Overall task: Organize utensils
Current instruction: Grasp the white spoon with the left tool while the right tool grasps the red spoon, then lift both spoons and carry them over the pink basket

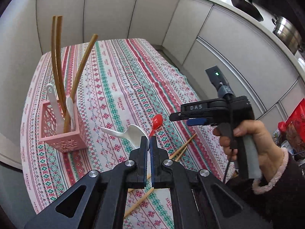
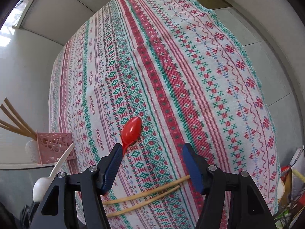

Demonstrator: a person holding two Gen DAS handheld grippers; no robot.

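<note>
My left gripper point(image 1: 148, 143) is shut on a white plastic spoon point(image 1: 131, 133), held above the patterned tablecloth point(image 1: 118, 80); its handle sticks out to the left. The same white spoon point(image 2: 57, 169) shows at the lower left of the right wrist view. A red spoon point(image 1: 157, 123) lies on the cloth just beyond. My right gripper point(image 2: 152, 149) hangs open over the cloth, and the red spoon point(image 2: 131, 131) lies by its left fingertip. Two wooden chopsticks point(image 2: 148, 194) lie crosswise under that gripper. In the left wrist view a hand holds the right gripper point(image 1: 181, 118) above the red spoon.
A pink lattice basket point(image 1: 63, 131) at the table's left holds several chopsticks and two white spoons; the basket point(image 2: 55, 145) is also in the right wrist view. More chopsticks point(image 1: 182, 147) lie near the front edge. Grey cabinets surround the table; a steel pot point(image 1: 286, 31) sits on the counter.
</note>
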